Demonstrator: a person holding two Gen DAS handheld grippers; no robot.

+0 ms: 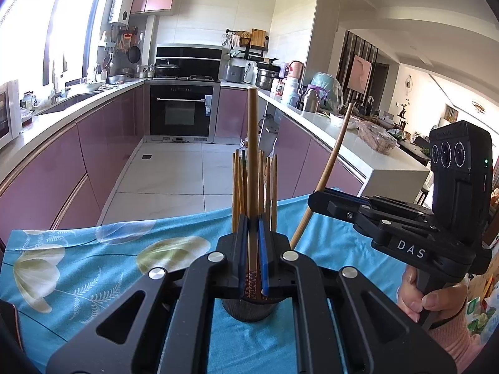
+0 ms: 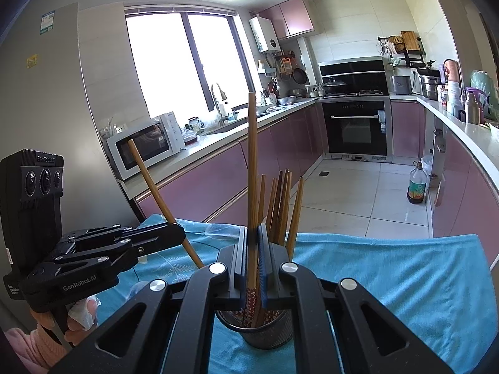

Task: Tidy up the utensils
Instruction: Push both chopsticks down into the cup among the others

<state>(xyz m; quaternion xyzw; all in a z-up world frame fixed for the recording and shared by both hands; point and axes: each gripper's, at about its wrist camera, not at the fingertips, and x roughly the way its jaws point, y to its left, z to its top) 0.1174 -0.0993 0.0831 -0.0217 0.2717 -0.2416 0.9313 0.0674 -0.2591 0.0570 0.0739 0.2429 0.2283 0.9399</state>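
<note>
Left wrist view: left gripper (image 1: 253, 258) fingers clamp chopstick (image 1: 252, 162) above mesh holder (image 1: 249, 310); right gripper (image 2: 253, 265) fingers pinch second chopstick (image 2: 253, 168). Several chopsticks (image 2: 282, 205) already stand in holder; these two remain, judged near finish.

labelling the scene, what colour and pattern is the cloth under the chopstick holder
The cloth is turquoise blue with pale cream flowers and fern leaves; the left wrist view shows it best.

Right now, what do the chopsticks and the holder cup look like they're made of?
Chopsticks: wood or bamboo by the look, tan and matte with faint grain, patterned red-brown lower ends. Holder cup: probably metal mesh, dark grey, a fine perforated texture showing on its wall; coated plastic can't be ruled out.
</note>
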